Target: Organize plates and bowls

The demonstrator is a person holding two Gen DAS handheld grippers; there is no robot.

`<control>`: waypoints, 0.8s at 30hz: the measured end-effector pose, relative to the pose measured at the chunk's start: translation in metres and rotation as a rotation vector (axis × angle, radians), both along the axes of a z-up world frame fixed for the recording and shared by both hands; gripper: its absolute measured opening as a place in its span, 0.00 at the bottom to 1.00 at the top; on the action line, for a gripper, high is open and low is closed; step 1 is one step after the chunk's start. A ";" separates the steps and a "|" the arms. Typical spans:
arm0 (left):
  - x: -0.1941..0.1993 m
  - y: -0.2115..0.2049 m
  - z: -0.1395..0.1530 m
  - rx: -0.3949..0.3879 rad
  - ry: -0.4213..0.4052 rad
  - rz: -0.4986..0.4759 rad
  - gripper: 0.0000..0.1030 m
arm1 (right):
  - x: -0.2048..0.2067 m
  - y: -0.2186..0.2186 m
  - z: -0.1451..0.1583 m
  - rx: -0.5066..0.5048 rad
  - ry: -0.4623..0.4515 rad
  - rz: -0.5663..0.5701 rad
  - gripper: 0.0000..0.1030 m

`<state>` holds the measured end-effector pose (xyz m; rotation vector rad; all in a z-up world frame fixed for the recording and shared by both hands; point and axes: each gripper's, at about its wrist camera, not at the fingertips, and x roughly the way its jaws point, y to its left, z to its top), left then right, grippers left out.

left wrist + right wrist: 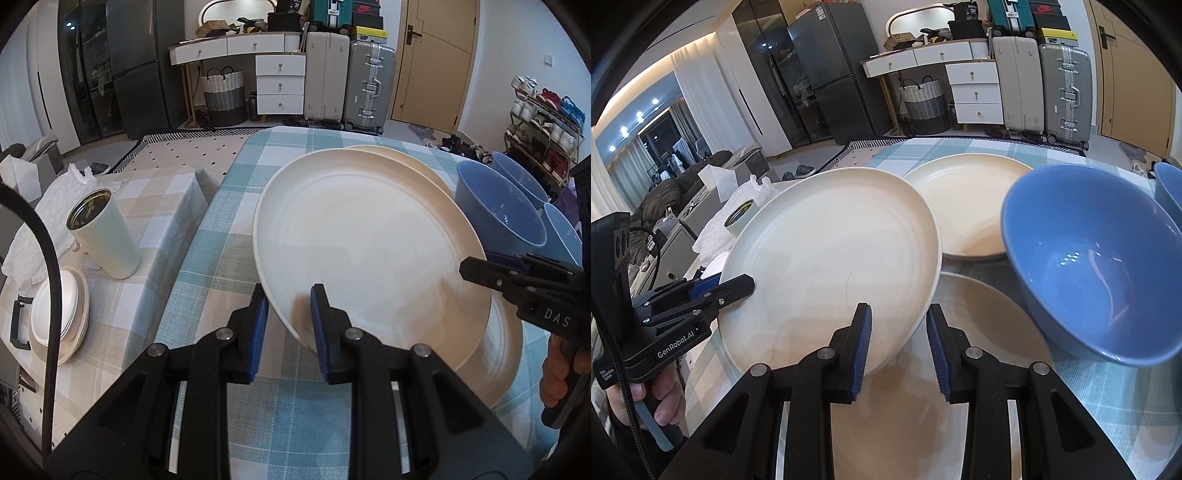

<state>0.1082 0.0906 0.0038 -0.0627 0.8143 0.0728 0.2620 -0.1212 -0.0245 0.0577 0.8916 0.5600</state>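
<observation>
A large cream plate (362, 236) (831, 251) is tilted up above the blue checked table. My left gripper (290, 317) straddles its left rim with one finger on each side, shut on it; it also shows in the right wrist view (724, 290). My right gripper (899, 343) straddles the plate's near right rim; it shows in the left wrist view (480, 271). A second cream plate (975, 321) (506, 343) lies under the lifted one. A third plate (967, 199) lies behind. Blue bowls (1097, 266) (498, 206) stand at the right.
A side table with a beige checked cloth (155, 199) at the left holds a white cup (103, 232), small white dishes (59, 314) and crumpled paper. Suitcases, drawers and a shoe rack (543, 125) stand beyond the table.
</observation>
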 end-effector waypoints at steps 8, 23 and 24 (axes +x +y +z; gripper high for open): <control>-0.018 -0.022 0.006 0.002 -0.002 -0.034 0.20 | -0.022 -0.025 0.000 0.003 0.003 -0.025 0.31; -0.035 -0.048 0.002 0.010 0.009 -0.088 0.20 | -0.048 -0.057 -0.004 -0.003 0.026 -0.063 0.31; -0.034 -0.048 0.000 0.012 0.010 -0.092 0.20 | -0.049 -0.060 -0.005 -0.004 0.027 -0.066 0.31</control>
